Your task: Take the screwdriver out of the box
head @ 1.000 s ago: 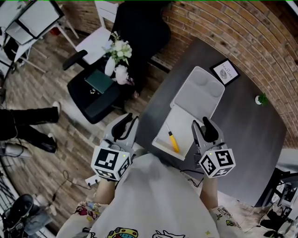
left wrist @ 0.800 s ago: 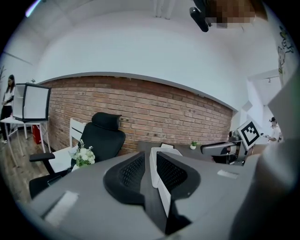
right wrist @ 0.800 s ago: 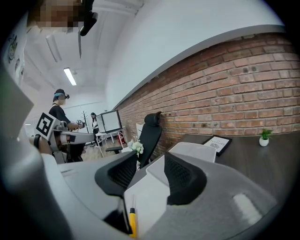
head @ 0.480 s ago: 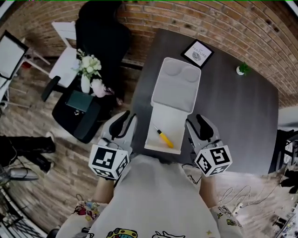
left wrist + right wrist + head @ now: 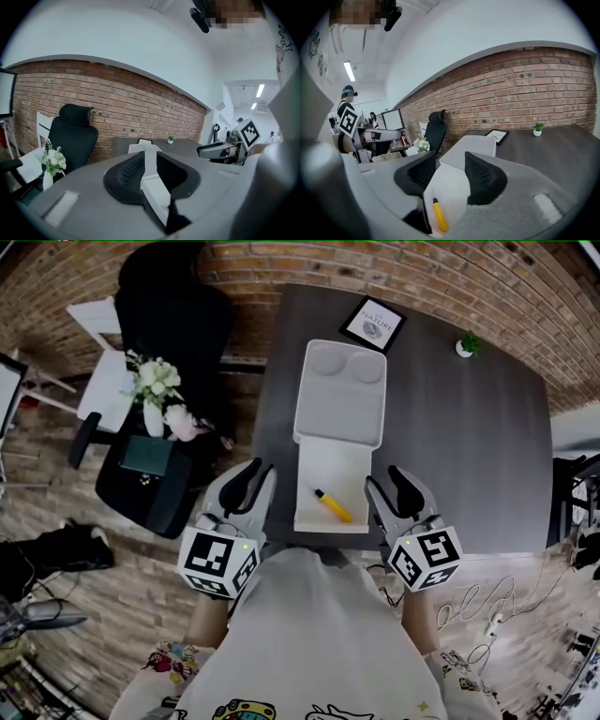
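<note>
A: Where's the screwdriver [image 5: 332,505]?

B: In the box [image 5: 328,460], on the floor of the base, toward the near end. It lies slanted, with the yellow handle near and right and the black collar and thin shaft pointing away to the left. Nothing touches it.

A: And the box itself?

B: White, open, at the near edge of the dark table [image 5: 469,446]. The lid [image 5: 339,395] is thrown back flat on the far side, with 2 round hollows at its far end.

A: Right gripper [image 5: 389,486]?

B: Just right of the box, over the table, aimed forward and a little down. The jaws are wide and have just been opening. Its own view looks past the pads [image 5: 480,176] at the box's base, with the screwdriver lying ahead and below. Nothing between the pads, no contact.

A: Left gripper [image 5: 255,479]?

B: Just left of the box, about at the table's left edge. Its jaws are apart too, with a moderate gap. In its own view the box's wall shows through that gap, beyond the tips. It holds nothing.

A: Surroundings?

B: A framed card [image 5: 372,324] and a small plant [image 5: 465,345] on the table's far side, well apart from the box. A black office chair [image 5: 164,315] left of the table, with white flowers [image 5: 155,381] near it. A brick wall [image 5: 450,277] runs behind.
</note>
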